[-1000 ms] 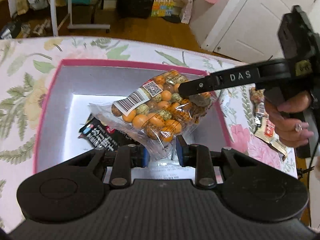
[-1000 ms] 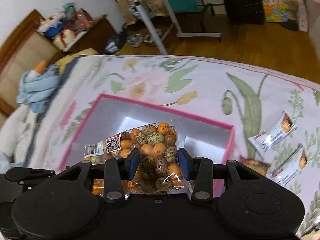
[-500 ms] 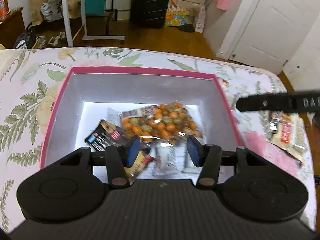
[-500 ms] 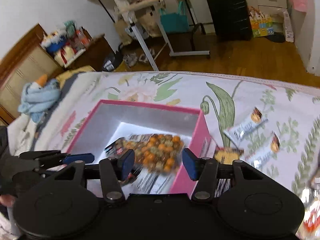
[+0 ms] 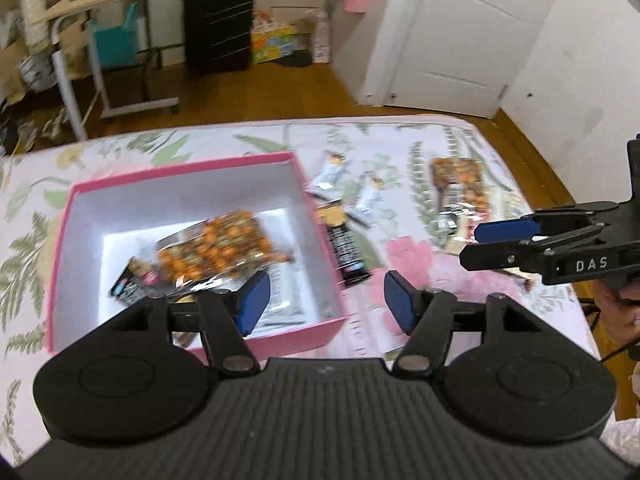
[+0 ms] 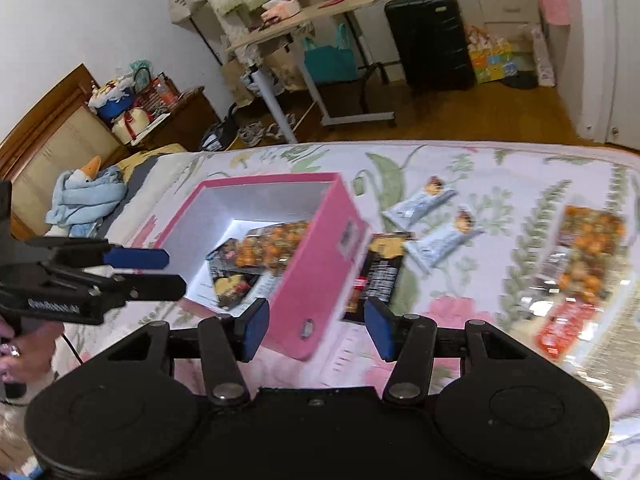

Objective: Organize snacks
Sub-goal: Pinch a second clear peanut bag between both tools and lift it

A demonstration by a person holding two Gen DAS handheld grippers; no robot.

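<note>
1. The left gripper (image 5: 326,300) is held above the near edge of the pink box (image 5: 316,208); its jaws stand wide apart and hold nothing.
2. The right gripper (image 6: 316,328) is held above the box's near right corner; its jaws are also spread apart and empty.
3. The pink box is a rectangular open-topped carton with a white interior, resting on a bed with a floral cover (image 6: 500,168).
4. Inside the box lies a clear bag of orange and speckled round snacks (image 5: 216,244), on top of a dark packet (image 5: 132,286) and flat white printed packets (image 5: 286,304).
5. Outside the box, to its right, the following lie on the floral cover:
   - a black bar-shaped packet (image 6: 380,272), just beside the box wall;
   - two pale grey wrapped bars (image 6: 420,204), near each other;
   - a second clear bag of orange snacks (image 6: 588,248), further right;
   - a red packet (image 6: 568,328), close to that bag.
6. The box's right wall stands between the loose snacks and the box interior.
7. Beyond the bed: wooden floor, a black ribbed suitcase (image 6: 428,40), a wheeled side table (image 6: 312,16) and a white door (image 5: 460,28).
8. Motion blur obscures the packet print.
</note>
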